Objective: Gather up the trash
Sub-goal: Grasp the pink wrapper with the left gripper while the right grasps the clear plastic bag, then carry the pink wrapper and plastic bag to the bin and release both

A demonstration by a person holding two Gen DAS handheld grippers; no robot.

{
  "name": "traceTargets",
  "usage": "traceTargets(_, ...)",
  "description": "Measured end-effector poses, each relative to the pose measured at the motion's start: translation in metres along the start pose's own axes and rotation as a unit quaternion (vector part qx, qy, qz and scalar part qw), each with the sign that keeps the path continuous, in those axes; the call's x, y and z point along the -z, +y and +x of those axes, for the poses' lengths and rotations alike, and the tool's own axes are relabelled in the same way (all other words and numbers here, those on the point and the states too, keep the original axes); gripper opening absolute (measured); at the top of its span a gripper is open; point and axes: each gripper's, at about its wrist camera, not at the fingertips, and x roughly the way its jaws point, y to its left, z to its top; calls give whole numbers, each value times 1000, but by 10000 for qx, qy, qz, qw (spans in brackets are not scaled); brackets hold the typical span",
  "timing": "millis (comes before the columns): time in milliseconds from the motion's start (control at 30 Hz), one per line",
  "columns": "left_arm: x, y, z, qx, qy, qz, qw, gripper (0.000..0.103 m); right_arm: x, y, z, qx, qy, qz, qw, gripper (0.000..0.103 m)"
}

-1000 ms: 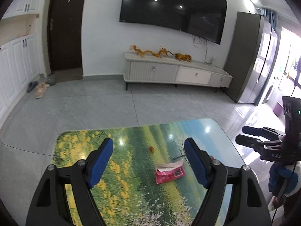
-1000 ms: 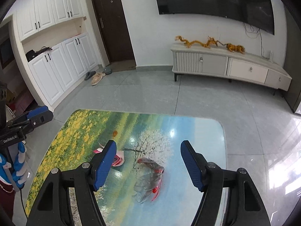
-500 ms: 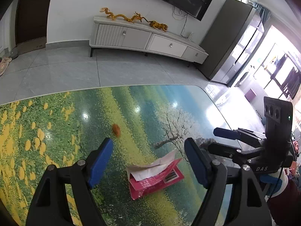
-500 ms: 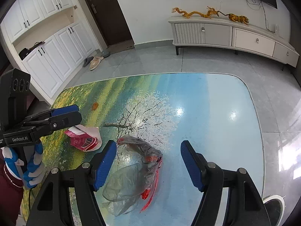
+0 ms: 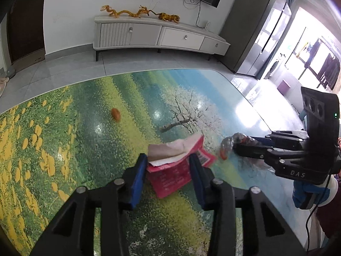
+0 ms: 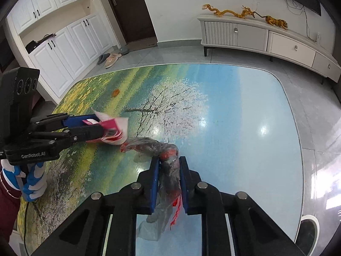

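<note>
One desk [image 5: 64,149] fills both views, its glossy top printed with a landscape of yellow flowers, a blossoming tree and blue sky. Beyond it stand one long white media cabinet [image 5: 153,36] against the wall and one grey fridge [image 5: 257,32] to the right.

Three pieces of trash lie on the desk. The largest is one crumpled clear plastic bag [image 6: 168,170] with red print, near the middle of the desk's near side. Just left of it is one torn pink paper packet [image 5: 172,170], its white inside showing. Well apart, farther back on the yellow-flower part, sits one small orange scrap [image 5: 115,114].

There are two tongs. The right tongs [image 6: 168,170] are narrowed to a slim gap and closing, their blue pads [image 6: 154,177] squeezing the plastic bag bunched between them. The left tongs [image 5: 168,170] are partly open and closing, both blue pads [image 5: 139,177] against the sides of the pink packet, which sits between them on the desk.
</note>
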Motion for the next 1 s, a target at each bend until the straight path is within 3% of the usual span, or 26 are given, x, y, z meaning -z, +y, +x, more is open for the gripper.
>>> traceTargets(33, 4, -3, -1, -44, 29, 1, 10000, 17, 4, 1, -2, -17, 4, 11, 10000, 17)
traceTargets(67, 8, -5, -2, -36, 64, -19, 10000, 11, 10, 2, -6, -40, 9, 31, 10000, 17)
traceTargets(300, 35, -25, -30, -368, -176, -177, 9990, 2, 48, 3, -32, -139, -1, 299, 9995, 16)
traceTargets(667, 81, -66, -104, -479, -711, -283, 9959, 0, 88, 6, -106, -224, -487, 466, 9975, 16)
traceTargets(1000, 106, -102, -151, -275, -1062, -233, 9937, 0, 120, 6, -156, -217, -872, 594, 9942, 16)
